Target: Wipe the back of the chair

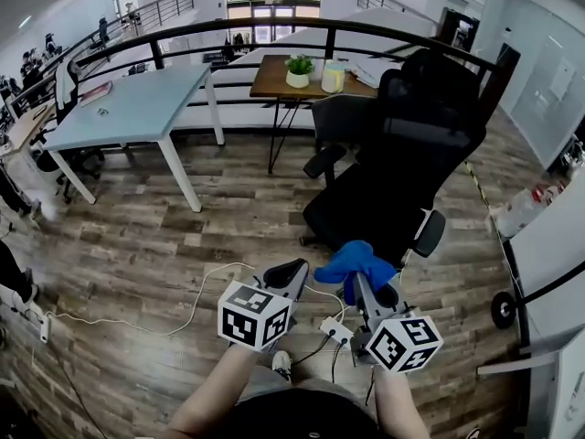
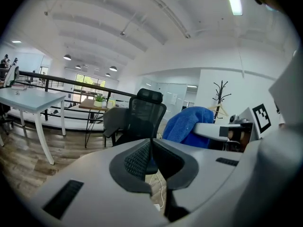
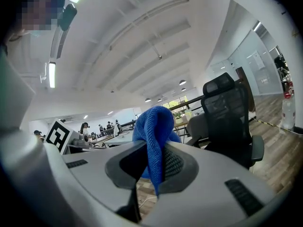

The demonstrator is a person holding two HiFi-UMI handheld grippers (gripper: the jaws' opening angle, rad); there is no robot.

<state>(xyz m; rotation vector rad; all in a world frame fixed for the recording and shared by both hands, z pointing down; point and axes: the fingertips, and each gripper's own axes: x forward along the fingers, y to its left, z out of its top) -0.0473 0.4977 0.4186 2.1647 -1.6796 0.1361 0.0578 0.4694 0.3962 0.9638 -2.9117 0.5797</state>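
Note:
A black mesh office chair [image 1: 411, 154] stands ahead with its back [image 1: 430, 108] turned to the right of the head view; it also shows as the chair [image 2: 142, 117] and the chair [image 3: 229, 119] in the gripper views. My right gripper [image 1: 361, 277] is shut on a blue cloth [image 1: 355, 262], which bunches up above the jaws as the cloth [image 3: 154, 136]. My left gripper [image 1: 291, 273] sits beside it, shut with nothing between the jaws. Both grippers hang short of the chair, near its seat and armrest [image 1: 428, 234].
A wooden desk [image 1: 302, 76] with a potted plant [image 1: 298, 69] stands behind the chair, a white table [image 1: 137, 108] to the left. A black railing [image 1: 274, 35] runs across the back. White cables and a power strip [image 1: 334, 329] lie on the wood floor below the grippers.

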